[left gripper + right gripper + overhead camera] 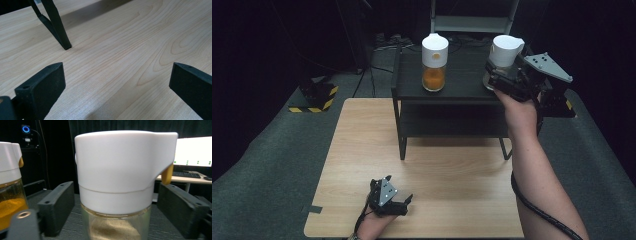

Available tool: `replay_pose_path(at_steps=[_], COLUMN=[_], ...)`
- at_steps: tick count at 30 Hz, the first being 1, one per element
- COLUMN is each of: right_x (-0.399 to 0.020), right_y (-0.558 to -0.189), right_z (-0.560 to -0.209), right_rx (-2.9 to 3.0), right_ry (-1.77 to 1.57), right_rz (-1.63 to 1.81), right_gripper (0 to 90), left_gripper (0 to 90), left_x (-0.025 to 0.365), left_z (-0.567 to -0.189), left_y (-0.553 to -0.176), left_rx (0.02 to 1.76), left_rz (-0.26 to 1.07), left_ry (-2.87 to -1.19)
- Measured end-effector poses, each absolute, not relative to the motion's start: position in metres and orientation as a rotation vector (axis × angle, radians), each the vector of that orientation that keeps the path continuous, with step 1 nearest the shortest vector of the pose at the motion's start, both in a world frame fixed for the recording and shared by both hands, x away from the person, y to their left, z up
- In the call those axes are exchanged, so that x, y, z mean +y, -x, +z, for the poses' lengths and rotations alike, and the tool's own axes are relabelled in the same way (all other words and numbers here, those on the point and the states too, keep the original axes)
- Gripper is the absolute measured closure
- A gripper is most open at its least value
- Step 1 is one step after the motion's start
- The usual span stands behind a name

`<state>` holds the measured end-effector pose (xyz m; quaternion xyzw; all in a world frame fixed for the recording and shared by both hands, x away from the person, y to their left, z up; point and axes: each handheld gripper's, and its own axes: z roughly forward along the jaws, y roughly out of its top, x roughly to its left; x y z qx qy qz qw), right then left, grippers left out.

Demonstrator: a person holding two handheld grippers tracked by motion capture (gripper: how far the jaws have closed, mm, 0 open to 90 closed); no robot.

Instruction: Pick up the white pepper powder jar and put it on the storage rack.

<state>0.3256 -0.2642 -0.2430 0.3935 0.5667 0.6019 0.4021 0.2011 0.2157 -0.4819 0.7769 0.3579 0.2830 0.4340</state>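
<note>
A glass jar with a white lid and pale powder [117, 177] stands on the right end of the black shelf [462, 87]. My right gripper [116, 213] is open around its glass body, and a gap shows between each pad [58, 205] and the glass. From the high view the jar [506, 50] sits just ahead of the right gripper [496, 77]. A second jar with orange powder [434, 62] stands further left on the shelf. My left gripper [406, 202] rests open and holds nothing near the front edge of the wooden table [357, 145].
The shelf's legs [60, 32] stand on the table a little beyond the left gripper [117, 82]. The orange jar [10, 195] is close to the right gripper's left side. A yellow-and-black striped block [314, 97] lies on the floor at the left.
</note>
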Motion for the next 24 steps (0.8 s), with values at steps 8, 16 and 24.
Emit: replay_pose_path(at_steps=[8, 16, 24], right_x=[-0.265, -0.269, -0.276], right_y=[-0.318, -0.305, -0.290], right_z=[-0.246, -0.253, -0.262], right_rx=[1.433, 1.436, 1.447], right_ry=[-0.986, -0.960, -0.929], right_rz=[1.529, 1.538, 1.552], right_gripper=[0.0, 0.0, 0.0], left_gripper=[0.7, 0.7, 0.7], left_x=[0.215, 0.214, 0.213], left_z=[-0.482, -0.481, -0.481], left_y=[-0.201, -0.201, -0.201], left_rx=[0.894, 0.893, 0.894], left_rz=[0.706, 0.713, 0.714], left_ry=[-1.937, -1.943, -1.944])
